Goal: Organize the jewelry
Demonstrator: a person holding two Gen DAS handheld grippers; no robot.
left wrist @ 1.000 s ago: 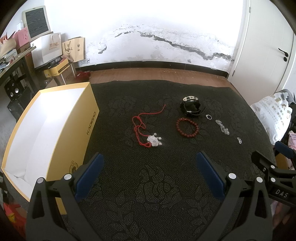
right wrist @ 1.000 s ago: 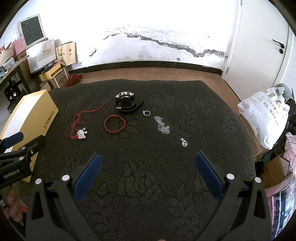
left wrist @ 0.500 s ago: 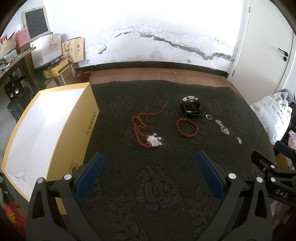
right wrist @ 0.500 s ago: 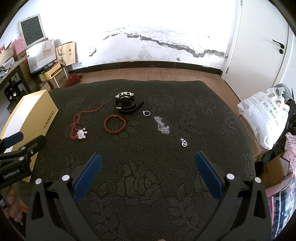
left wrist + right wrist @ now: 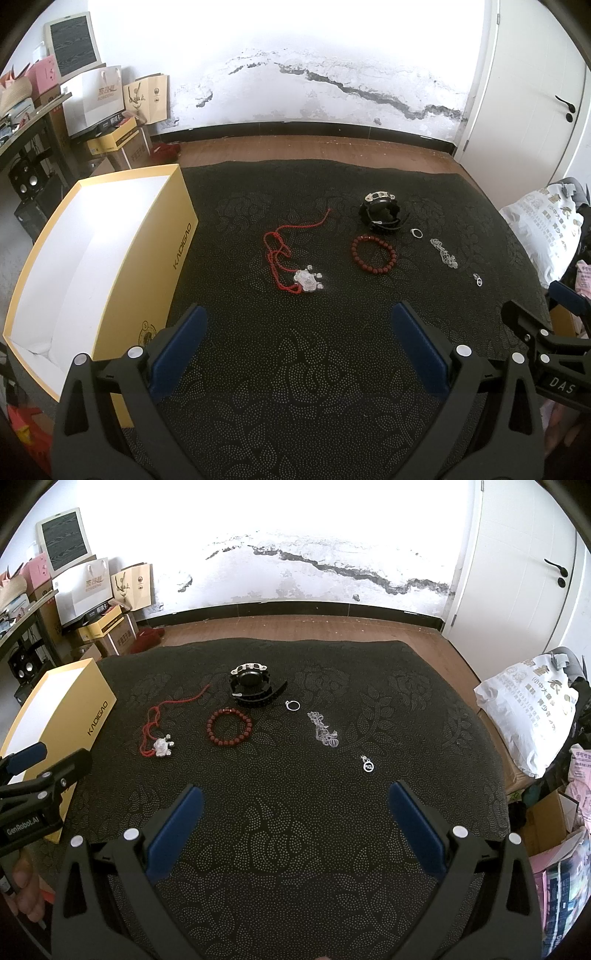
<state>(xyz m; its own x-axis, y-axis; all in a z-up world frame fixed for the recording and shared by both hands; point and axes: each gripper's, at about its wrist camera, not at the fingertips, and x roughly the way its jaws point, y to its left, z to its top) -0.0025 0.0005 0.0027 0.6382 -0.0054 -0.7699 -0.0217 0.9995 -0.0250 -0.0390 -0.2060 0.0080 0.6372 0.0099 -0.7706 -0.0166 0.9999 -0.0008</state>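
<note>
**Kid:** Trouble could come from the red cord necklace with a silver charm (image 5: 291, 258). Its loops may snag the wide-open left gripper (image 5: 299, 343), beside the open yellow cardboard box (image 5: 147, 280).

**Friend:** On the right camera, the empty right gripper (image 5: 295, 819) gapes too. The tiny silver ring (image 5: 292, 705) might slip on the dark bumpy mat (image 5: 295, 849). Nothing blocks it.

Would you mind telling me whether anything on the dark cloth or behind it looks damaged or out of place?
The jewelry lies tidily; only the red cord necklace is loosely tangled beside its silver pendant. The wall behind looks damaged: a dark jagged crack with peeling paint runs across it.
</note>
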